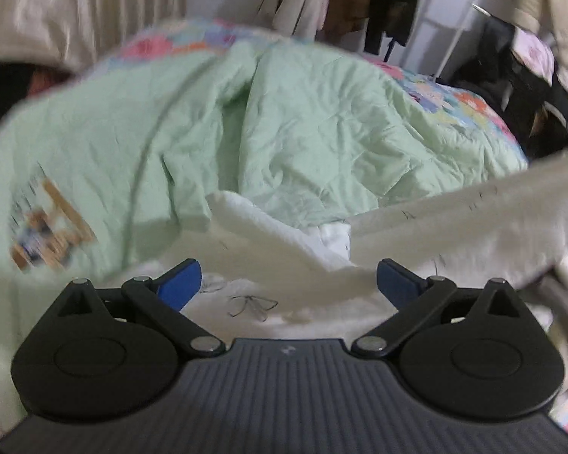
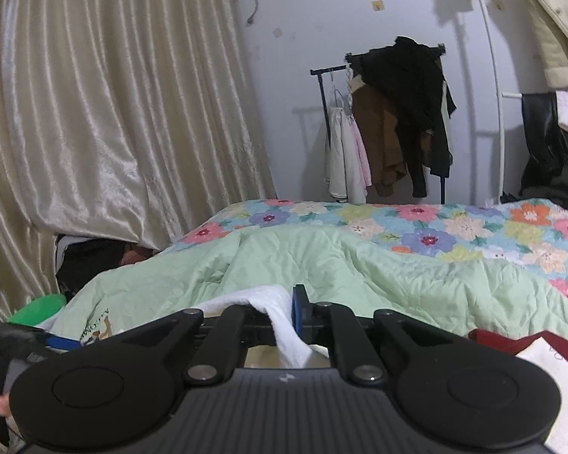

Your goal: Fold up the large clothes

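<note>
1. Left gripper (image 1: 288, 280): jaws wide apart, above white garment (image 1: 284, 234)
2. Right gripper (image 2: 280, 312): clamped on white garment fold
3. White garment: atop green quilt (image 2: 322, 265), on bed

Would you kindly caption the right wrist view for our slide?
Right gripper, jaws shut on a white garment, above a green quilt on a floral bedspread.

Ahead of the left gripper (image 1: 288, 282), its blue pads wide apart, a white garment (image 1: 454, 219) stretches across from the right, and a rumpled green quilt (image 1: 303, 125) heaps up beyond it. Far across the bed, the flowered cover (image 2: 416, 223) lies flat and bare. A curtain (image 2: 94, 113) closes the left side; a clothes rack (image 2: 390, 121) stands at the far wall.
</note>
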### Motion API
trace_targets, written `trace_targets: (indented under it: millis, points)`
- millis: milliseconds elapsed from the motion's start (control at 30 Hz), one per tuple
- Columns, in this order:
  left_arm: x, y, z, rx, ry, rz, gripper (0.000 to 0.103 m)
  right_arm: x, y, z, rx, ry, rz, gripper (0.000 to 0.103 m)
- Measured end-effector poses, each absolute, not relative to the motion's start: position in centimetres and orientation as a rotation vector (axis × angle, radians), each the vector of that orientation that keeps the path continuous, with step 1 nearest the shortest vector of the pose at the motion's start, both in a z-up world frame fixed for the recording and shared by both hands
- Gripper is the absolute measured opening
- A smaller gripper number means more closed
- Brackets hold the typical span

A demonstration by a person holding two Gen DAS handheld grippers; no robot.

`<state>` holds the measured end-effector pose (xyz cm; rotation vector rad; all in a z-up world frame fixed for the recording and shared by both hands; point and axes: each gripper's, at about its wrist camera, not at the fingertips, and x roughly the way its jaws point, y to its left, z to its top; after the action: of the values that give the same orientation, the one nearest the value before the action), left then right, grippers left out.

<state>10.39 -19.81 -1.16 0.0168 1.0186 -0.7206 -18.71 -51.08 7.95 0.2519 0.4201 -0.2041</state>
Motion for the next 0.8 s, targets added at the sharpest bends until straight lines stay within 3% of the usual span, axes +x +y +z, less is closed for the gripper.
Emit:
trace_targets:
  millis: [233,433,600,633,667,700,800]
  points:
    - [15.6,-19.3,-7.3,-0.232,1.295,-0.602,0.101,-19.0,-50.9,7.8,0.218,0.422,-0.139,0.006]
    - [16.8,-19.1,-6.9,-0.321,1.28,-0.593,0.101,-19.6,-49.1,7.9,0.156,0.42,-0.084,0.007]
    - [17.7,-21.8,-7.2,-0.198,1.319,-0.623,0.1,-20.0,-48.8,7.7,0.143,0.425,-0.036,0.007]
    - [17.8,-22.4,-7.4,-0.166,1.312,-0.626,0.092,-20.1,-48.7,7.7,0.141,0.427,-0.027,0.007]
    - [17.7,-22.9,-7.6,-0.126,1.301,-0.625,0.055,-20.2,-48.7,7.6,0.139,0.428,-0.017,0.007]
    - [17.5,-23.4,-7.8,-0.066,1.279,-0.614,0.005,-20.3,-48.6,7.6,0.137,0.429,-0.008,0.007]
    - [17.2,-23.1,-7.9,-0.025,1.23,-0.605,0.0,-20.5,-48.5,7.5,0.13,0.433,0.02,0.007]
